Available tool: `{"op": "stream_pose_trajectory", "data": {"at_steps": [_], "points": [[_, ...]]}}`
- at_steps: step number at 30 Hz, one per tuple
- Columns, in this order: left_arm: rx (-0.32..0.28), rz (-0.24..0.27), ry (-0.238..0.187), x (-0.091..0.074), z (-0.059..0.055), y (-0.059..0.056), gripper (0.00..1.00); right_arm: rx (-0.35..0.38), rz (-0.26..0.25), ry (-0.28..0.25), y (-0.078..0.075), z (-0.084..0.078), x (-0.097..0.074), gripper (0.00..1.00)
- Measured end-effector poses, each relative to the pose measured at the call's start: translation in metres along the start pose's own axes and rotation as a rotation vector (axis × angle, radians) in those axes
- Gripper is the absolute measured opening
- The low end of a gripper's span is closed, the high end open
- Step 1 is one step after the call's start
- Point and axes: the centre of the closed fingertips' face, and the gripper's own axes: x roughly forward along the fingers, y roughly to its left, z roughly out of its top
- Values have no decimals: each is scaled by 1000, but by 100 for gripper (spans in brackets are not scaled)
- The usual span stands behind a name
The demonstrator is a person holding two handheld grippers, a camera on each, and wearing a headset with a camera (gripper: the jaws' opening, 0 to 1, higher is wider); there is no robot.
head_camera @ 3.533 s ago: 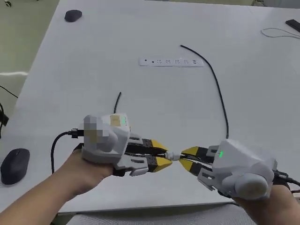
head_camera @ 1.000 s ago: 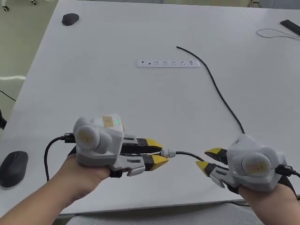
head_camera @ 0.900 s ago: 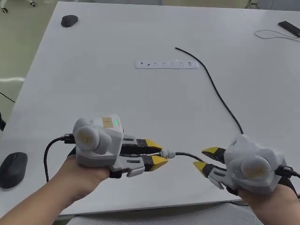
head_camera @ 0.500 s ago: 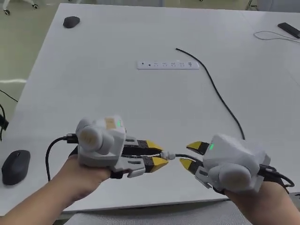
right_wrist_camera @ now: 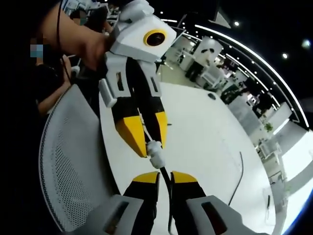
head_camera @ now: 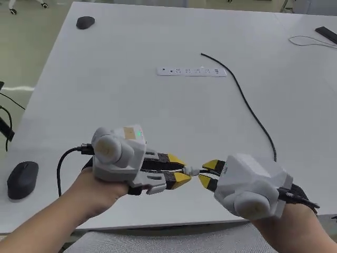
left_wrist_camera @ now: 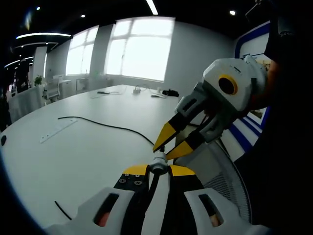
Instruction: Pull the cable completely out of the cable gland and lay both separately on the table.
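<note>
My left gripper [head_camera: 183, 173] has its fingers clamped on the gland [head_camera: 191, 171], low in the frame, over the bench [head_camera: 105, 89] close to its near edge. My right gripper [head_camera: 207, 174] faces it tip to tip. Its fingers are narrow with the cable [head_camera: 247, 103] between them just behind the gland; I can't tell if they pinch it. The cable trails up the right side toward the power strip [head_camera: 191, 71]. Broad bare bench lies at centre. A mouse [head_camera: 22, 179] sits lower left, near the edge.
</note>
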Motion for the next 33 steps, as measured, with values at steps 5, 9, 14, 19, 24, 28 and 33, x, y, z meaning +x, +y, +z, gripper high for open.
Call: {"op": "stream_pose_trajectory", "data": {"at_steps": [5, 9, 14, 19, 24, 28, 33], "points": [[4, 0, 7, 0, -1, -1, 15, -3, 1, 1, 2, 0, 1, 2], [0, 1, 7, 1, -2, -2, 15, 17, 3, 0, 2, -2, 1, 1], [-2, 9, 0, 1, -2, -2, 15, 62, -8, 7, -3, -7, 1, 1], [-6, 14, -8, -1, 0, -1, 15, 127, -21, 7, -8, -13, -1, 0], [-7, 19, -11, -1, 2, 1, 15, 256, -28, 10, -14, -27, -2, 0], [2, 21, -7, 0, 2, 1, 15, 320, -32, 22, -19, -43, 1, 0], [1, 15, -6, 2, 2, 0, 15, 415, -57, 28, -24, -61, 1, 0]]}}
